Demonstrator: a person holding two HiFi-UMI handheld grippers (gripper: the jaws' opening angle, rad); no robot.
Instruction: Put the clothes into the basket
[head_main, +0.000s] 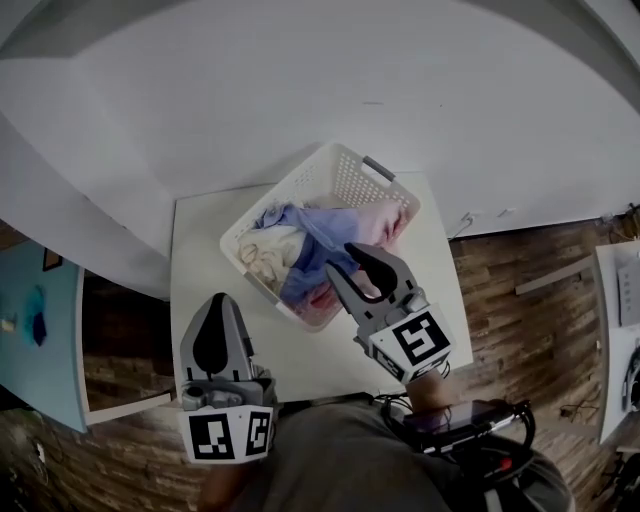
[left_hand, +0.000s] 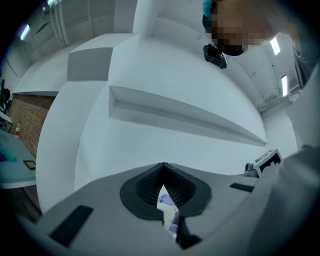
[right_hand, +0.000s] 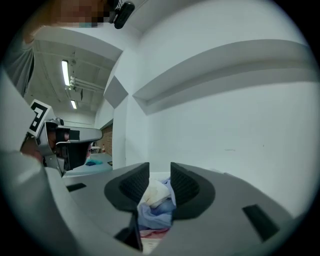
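A white laundry basket (head_main: 352, 178) stands on a white table (head_main: 205, 255), filled with a heap of clothes (head_main: 300, 235) in lilac, blue, cream and pink. My right gripper (head_main: 342, 260) hovers over the near side of that heap. Its jaws stand a little apart with nothing pinched. In the right gripper view the clothes (right_hand: 156, 200) show through the gap of the right gripper (right_hand: 160, 167). My left gripper (head_main: 222, 298) is over the table's near left part, beside the basket, with its jaws closed on nothing. In the left gripper view the left gripper (left_hand: 163, 165) points up at white walls, and a strip of clothes (left_hand: 168, 206) shows below it.
The table stands against a white wall (head_main: 300, 70), with a wood floor (head_main: 525, 265) to its right. A teal tabletop (head_main: 35, 330) lies at the far left and a white surface (head_main: 620, 300) at the far right. A dark device (head_main: 460, 415) hangs at the person's waist.
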